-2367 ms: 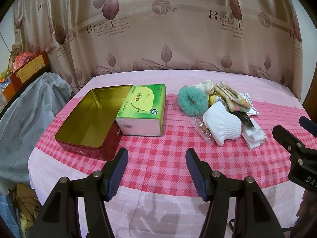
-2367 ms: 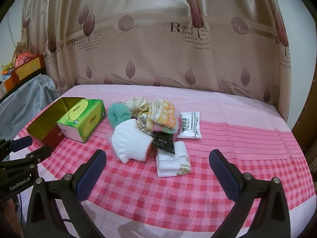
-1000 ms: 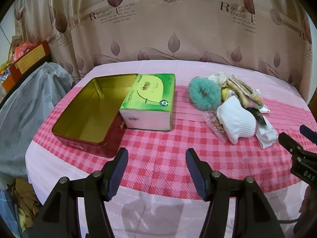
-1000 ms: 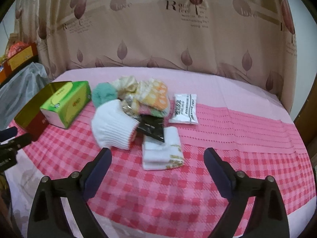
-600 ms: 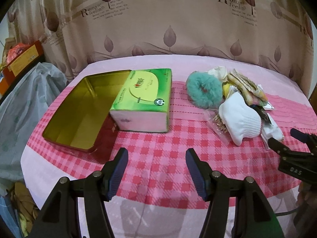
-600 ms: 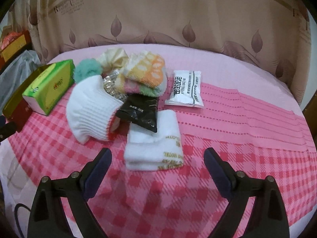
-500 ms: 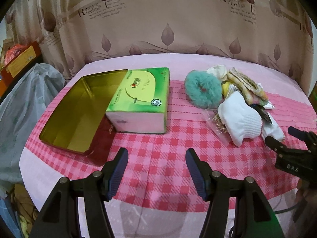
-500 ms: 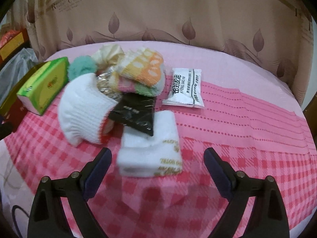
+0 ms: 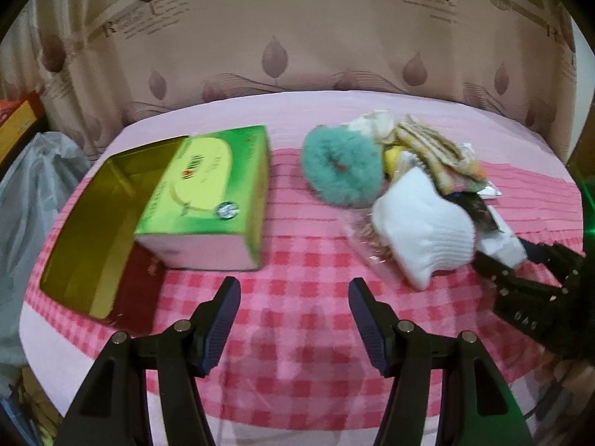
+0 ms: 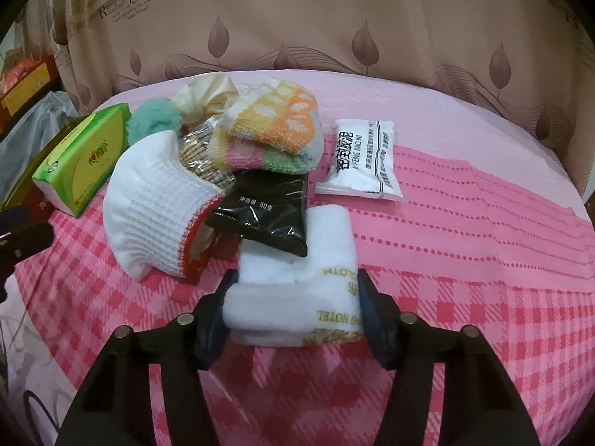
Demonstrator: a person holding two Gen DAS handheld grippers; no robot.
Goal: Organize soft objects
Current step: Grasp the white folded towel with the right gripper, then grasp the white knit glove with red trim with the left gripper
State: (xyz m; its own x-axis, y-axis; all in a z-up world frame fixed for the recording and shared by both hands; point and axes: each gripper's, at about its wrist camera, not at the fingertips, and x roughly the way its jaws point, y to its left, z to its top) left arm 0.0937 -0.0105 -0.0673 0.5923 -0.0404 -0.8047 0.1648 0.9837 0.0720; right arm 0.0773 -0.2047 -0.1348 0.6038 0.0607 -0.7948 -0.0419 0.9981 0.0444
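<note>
Right gripper: your right gripper (image 10: 293, 308) pointed steeply down, its jaws closing with the folded white hotel towel with gold lettering (image 10: 297, 290) between them, both pads touching its sides.
Towel: it lay on the pink checked tablecloth (image 10: 465, 316), its far end under a black foil sachet (image 10: 264, 215).
Pile: a white knitted sock with a red cuff (image 10: 156, 208) lay just left of the towel; a striped fluffy sock (image 10: 275, 133) and a teal fluffy scrunchie (image 9: 340, 171) lay behind.
Open room: bare cloth stretched right of the towel to the table's edge.
Left gripper: your left gripper (image 9: 293, 319) hung open over bare cloth, holding nothing.
Left side: a green tissue box (image 9: 212, 193) touched the open gold tin (image 9: 93, 223), near the table's left edge.
</note>
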